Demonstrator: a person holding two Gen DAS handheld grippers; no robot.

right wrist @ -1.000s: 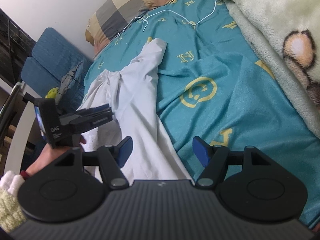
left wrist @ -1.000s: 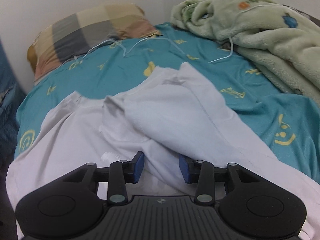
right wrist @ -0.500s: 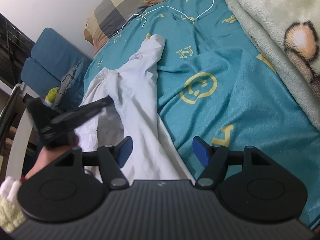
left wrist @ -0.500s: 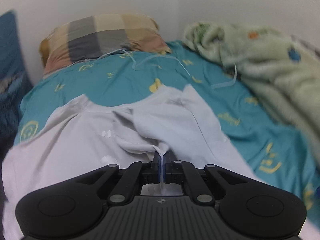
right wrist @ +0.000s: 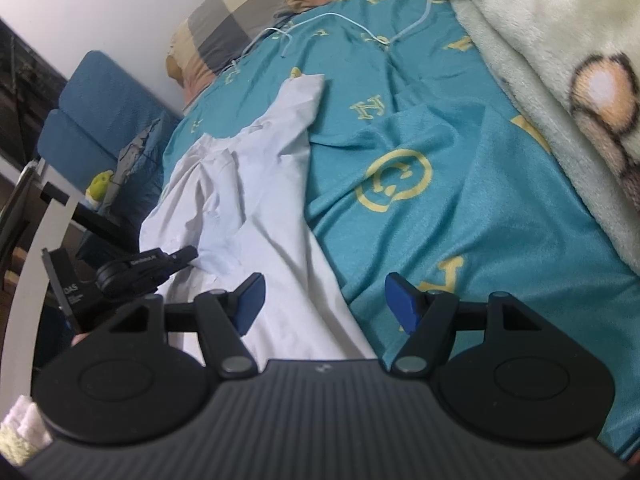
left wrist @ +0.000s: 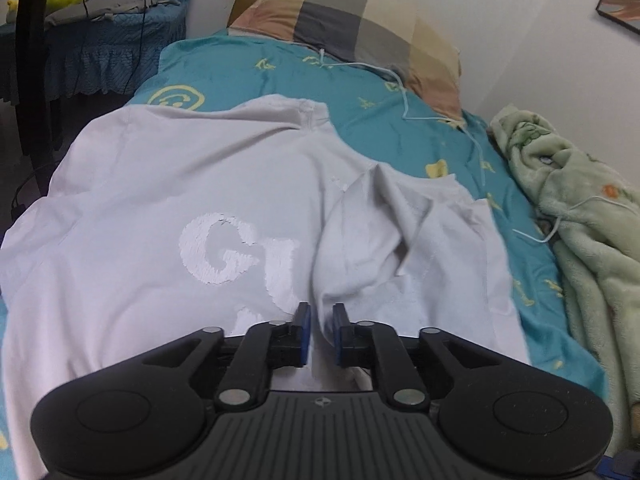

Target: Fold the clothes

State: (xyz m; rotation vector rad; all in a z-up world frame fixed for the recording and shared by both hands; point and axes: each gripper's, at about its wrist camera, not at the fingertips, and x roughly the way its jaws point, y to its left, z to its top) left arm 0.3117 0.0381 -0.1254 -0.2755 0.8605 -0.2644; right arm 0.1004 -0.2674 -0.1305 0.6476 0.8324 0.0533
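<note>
A white T-shirt (left wrist: 192,184) with white raised letters lies spread on the teal bed sheet (left wrist: 248,68). My left gripper (left wrist: 321,330) has its jaws close together with a bunched fold of the shirt between them, near the shirt's middle. In the right wrist view the shirt (right wrist: 256,184) lies to the left, one sleeve pointing toward the pillow. My right gripper (right wrist: 324,300) is open and empty above the shirt's right edge and the sheet. The left gripper (right wrist: 176,260) shows at the left there, pinching the cloth.
A checked pillow (left wrist: 360,24) lies at the head of the bed. A green fleece blanket (left wrist: 580,208) is piled along the right side. A thin white cord (left wrist: 408,96) runs over the sheet. A blue-covered chair (left wrist: 100,40) with things on it stands left of the bed.
My left gripper closed on a fold of the shirt, then swung left with it, jaws slightly parted now. More of the shirt front and its lettering shows. My right gripper stayed open.
</note>
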